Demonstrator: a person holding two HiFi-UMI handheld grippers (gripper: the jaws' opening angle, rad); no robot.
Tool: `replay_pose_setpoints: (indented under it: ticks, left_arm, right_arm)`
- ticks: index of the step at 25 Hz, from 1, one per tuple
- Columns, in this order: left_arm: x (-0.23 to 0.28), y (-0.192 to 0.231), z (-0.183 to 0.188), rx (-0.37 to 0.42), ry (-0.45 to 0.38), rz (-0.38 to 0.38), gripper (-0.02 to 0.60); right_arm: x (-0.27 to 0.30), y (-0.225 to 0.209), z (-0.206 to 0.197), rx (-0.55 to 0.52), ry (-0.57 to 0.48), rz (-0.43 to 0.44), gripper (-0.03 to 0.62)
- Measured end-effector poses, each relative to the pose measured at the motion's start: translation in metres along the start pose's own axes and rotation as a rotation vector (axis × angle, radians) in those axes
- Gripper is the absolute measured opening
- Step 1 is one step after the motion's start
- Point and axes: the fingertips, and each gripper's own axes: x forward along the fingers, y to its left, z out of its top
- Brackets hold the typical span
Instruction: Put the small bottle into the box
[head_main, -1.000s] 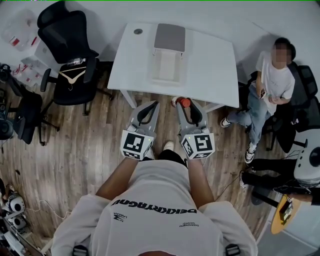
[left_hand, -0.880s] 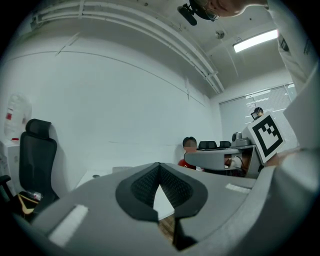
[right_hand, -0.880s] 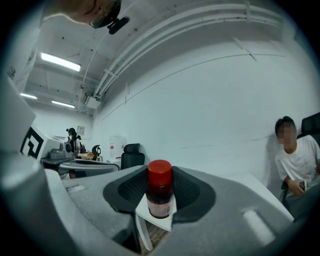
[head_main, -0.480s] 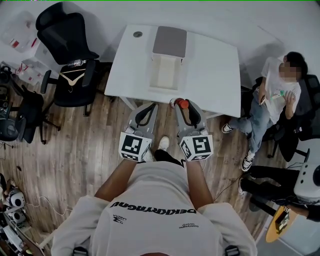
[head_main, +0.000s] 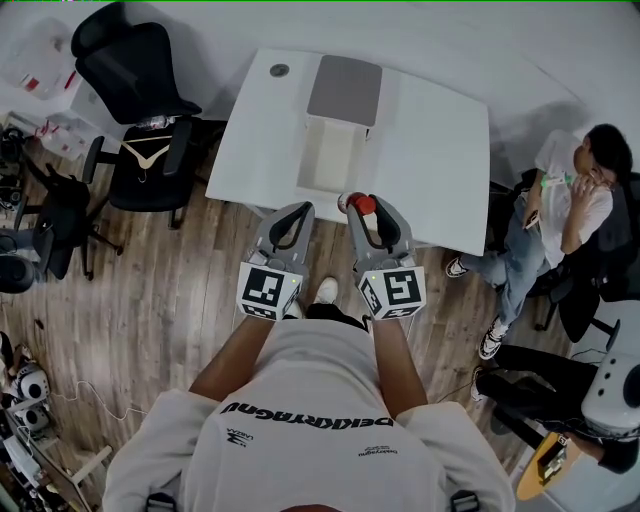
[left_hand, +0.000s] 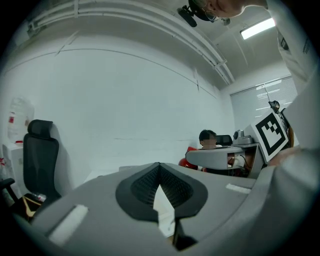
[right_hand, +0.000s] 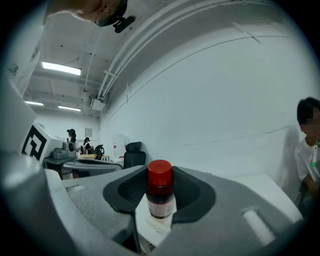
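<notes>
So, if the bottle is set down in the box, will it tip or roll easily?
Probably tippy: the bottle looks tall and narrow, and stands upright in the right gripper. On its side, the round body and red cap would likely let it roll. It seems rigid and smooth, so a loose grip may let it slip.

The table lies bare on both sides of the box; the box is open from above, its lid seemingly standing behind it.
</notes>
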Motion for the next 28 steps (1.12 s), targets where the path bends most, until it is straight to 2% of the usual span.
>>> replay_pose_setpoints:
  ticks: [11,20,28]
  left_arm:
    - [0.02,0.021,-0.001,-0.014,0.018,0.037,0.0]
    - [0.044,0.051,-0.005,-0.021,0.043,-0.022,0.0]
    - [0.059,0.077,-0.016,-0.017,0.061,-0.037,0.0]
  right_arm:
    - [0.031,-0.017,-0.002,0.01,0.013,0.016,0.14]
    - [0.07,-0.019,-0.012,0.012,0.032,-0.022,0.14]
    - [0.103,-0.022,-0.027,-0.015,0.057,-0.047,0.14]
